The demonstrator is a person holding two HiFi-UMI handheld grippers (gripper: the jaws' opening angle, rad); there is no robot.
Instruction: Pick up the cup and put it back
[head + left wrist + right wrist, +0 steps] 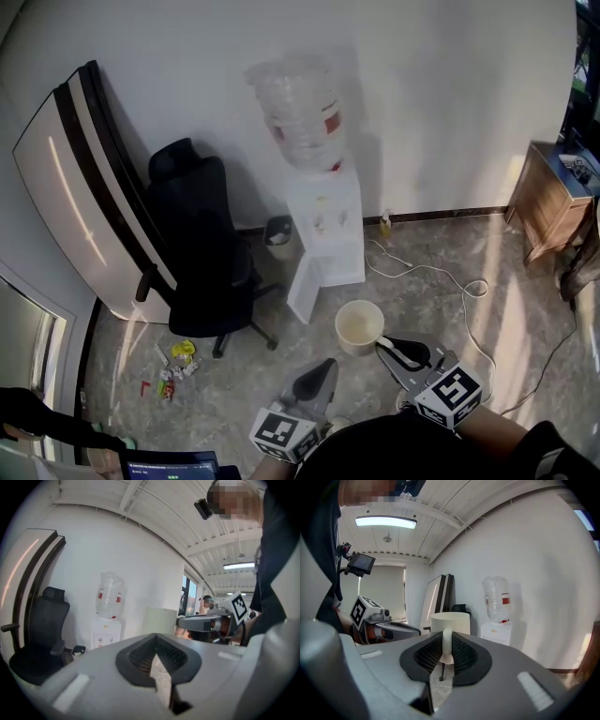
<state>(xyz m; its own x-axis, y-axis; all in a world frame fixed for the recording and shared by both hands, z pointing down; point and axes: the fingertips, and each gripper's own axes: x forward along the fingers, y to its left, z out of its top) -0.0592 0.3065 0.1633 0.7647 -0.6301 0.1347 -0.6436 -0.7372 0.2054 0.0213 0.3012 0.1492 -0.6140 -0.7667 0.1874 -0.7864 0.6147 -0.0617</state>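
Observation:
A cream cup (359, 326) hangs in the air above the marble floor, in front of the water dispenser (323, 225). My right gripper (384, 345) is shut on the cup's handle. In the right gripper view the handle (446, 644) sits pinched between the dark pads, with the cup body (450, 623) just beyond them. My left gripper (323, 367) hovers to the left of the cup, apart from it. Its jaws stand together with nothing between them (157, 656). The left gripper view shows the cup (161, 620) held out at the tip of the right gripper (182, 622).
A black office chair (202, 253) stands left of the dispenser, with a small bin (278, 236) between them. A white cable (441, 277) loops over the floor at the right. A wooden cabinet (553, 197) is far right. Litter (178, 366) lies lower left.

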